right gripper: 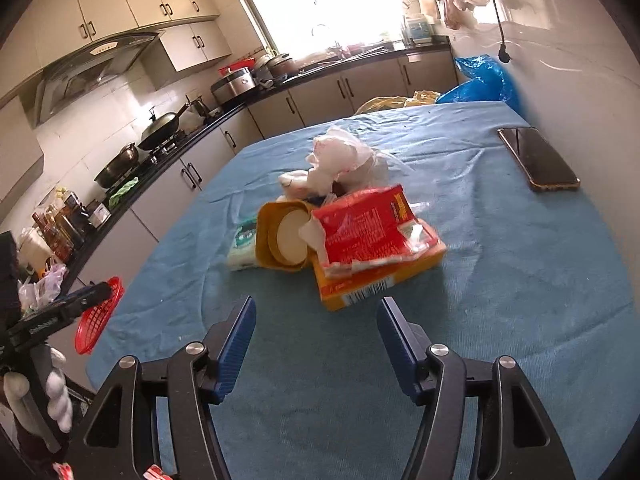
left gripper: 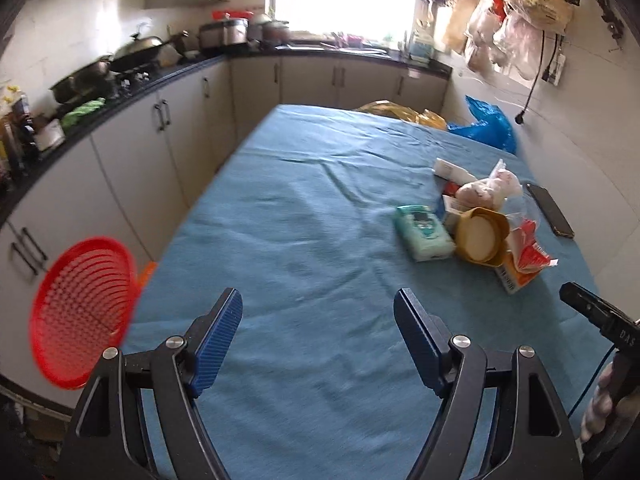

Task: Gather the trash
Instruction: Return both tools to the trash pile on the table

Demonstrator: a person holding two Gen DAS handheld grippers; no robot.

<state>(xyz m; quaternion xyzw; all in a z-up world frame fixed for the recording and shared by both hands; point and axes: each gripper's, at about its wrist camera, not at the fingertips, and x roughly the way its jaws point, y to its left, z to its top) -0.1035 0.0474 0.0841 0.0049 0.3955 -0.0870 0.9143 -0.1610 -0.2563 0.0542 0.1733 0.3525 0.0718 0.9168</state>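
A pile of trash lies on the blue tablecloth (left gripper: pixel 300 220): a yellow tub (left gripper: pixel 482 236) on its side, a green wipes pack (left gripper: pixel 422 232), a red torn wrapper (right gripper: pixel 364 232) on an orange box (right gripper: pixel 360 284), and crumpled white plastic (right gripper: pixel 344 156). A red basket (left gripper: pixel 82 312) sits off the table's left edge; it also shows in the right wrist view (right gripper: pixel 98 316). My left gripper (left gripper: pixel 318 336) is open and empty over the near left of the table. My right gripper (right gripper: pixel 316 340) is open and empty, just short of the orange box.
A dark phone (right gripper: pixel 538 158) lies at the table's right side by the wall. Yellow and blue plastic bags (left gripper: pixel 486 124) sit at the far end. Kitchen counters with pots (left gripper: pixel 136 52) run along the left and back.
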